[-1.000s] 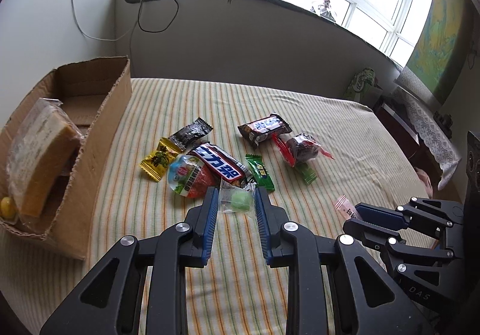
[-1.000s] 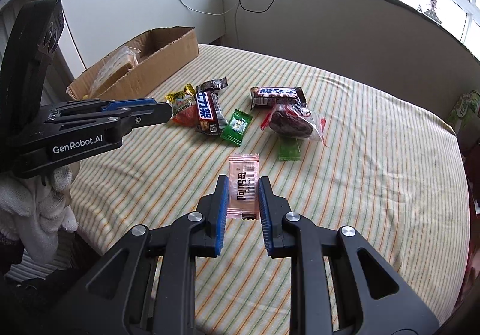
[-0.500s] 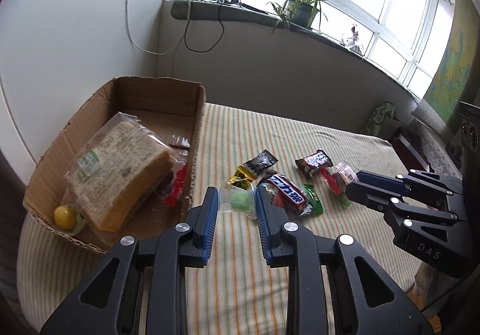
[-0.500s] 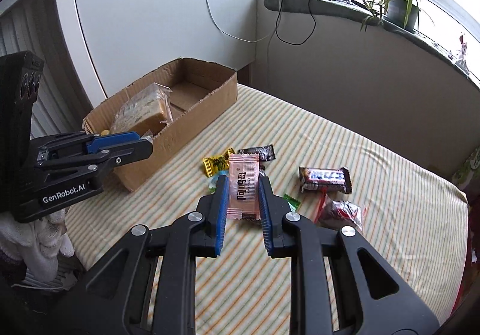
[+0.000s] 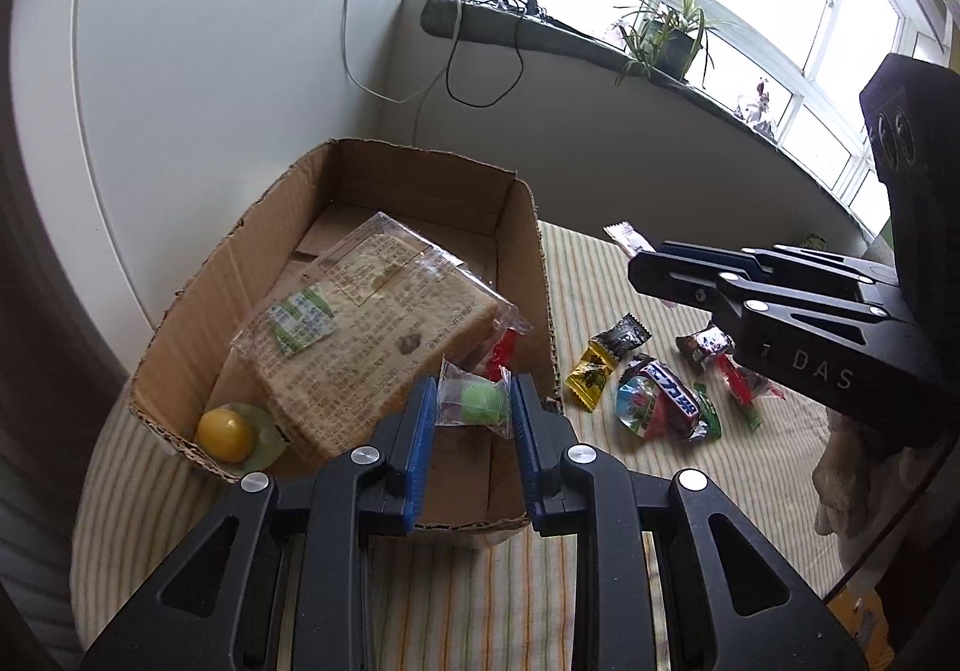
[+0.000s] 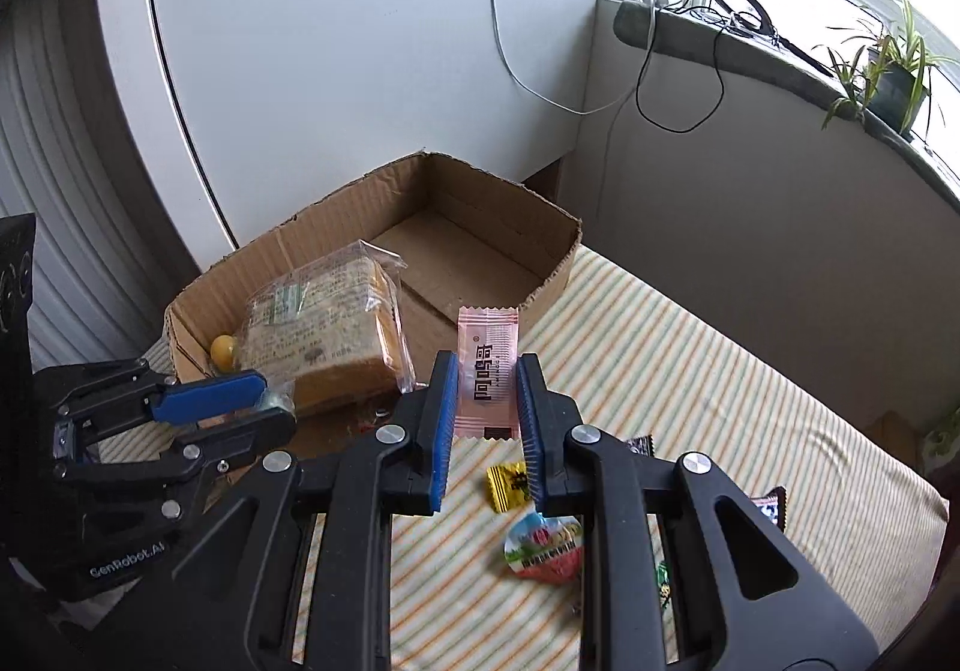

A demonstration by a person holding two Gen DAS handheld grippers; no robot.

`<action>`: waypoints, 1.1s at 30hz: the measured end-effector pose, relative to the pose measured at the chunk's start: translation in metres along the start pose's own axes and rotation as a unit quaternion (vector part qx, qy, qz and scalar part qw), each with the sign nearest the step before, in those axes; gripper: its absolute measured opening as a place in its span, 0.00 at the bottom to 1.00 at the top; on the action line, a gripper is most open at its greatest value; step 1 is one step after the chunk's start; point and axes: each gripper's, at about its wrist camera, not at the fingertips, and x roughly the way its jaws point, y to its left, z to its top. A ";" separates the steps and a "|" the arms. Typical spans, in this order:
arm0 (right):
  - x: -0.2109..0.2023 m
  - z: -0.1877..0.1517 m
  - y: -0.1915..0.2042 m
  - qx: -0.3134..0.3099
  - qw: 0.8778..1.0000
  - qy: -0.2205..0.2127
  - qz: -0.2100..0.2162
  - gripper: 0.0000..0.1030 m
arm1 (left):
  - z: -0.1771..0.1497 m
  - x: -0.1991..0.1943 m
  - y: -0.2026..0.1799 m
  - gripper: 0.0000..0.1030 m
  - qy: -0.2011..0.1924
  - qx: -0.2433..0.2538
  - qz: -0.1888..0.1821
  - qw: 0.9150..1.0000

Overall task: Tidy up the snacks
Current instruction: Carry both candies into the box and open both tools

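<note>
Over the cardboard box (image 5: 528, 227), left hand-held gripper (image 5: 469, 408) pinches green candy (image 5: 477, 401), right (image 6: 485, 389) pink sachet (image 6: 487, 371).

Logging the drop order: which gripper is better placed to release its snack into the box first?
Left. The left gripper holds the green candy over the cardboard box; the right gripper with its pink packet looks short of it.

The tablecloth (image 5: 600, 311) is showing thin stripes of cream, green and orange. The brown cardboard box (image 5: 420, 179) is holding tan bread in a clear wrapper (image 5: 360, 329) and a yellow ball (image 5: 225, 435). Blue pads (image 5: 420, 431) are pinching a clear packet with a green sweet (image 5: 477, 401); a pale pink sachet (image 6: 487, 371) is bearing dark lettering.
</note>
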 end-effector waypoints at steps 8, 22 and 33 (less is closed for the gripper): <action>0.037 0.020 0.008 -0.001 1.000 0.015 0.012 0.20 | 0.001 0.004 0.011 0.23 0.004 -0.013 0.001 1.000; 0.046 0.025 0.011 -0.006 1.000 0.000 0.004 0.76 | 0.002 0.002 0.013 0.49 -0.005 -0.018 0.010 1.000; 0.023 0.020 -0.004 0.012 1.000 -0.005 0.000 0.76 | 0.002 -0.005 0.007 0.49 -0.010 -0.018 0.010 1.000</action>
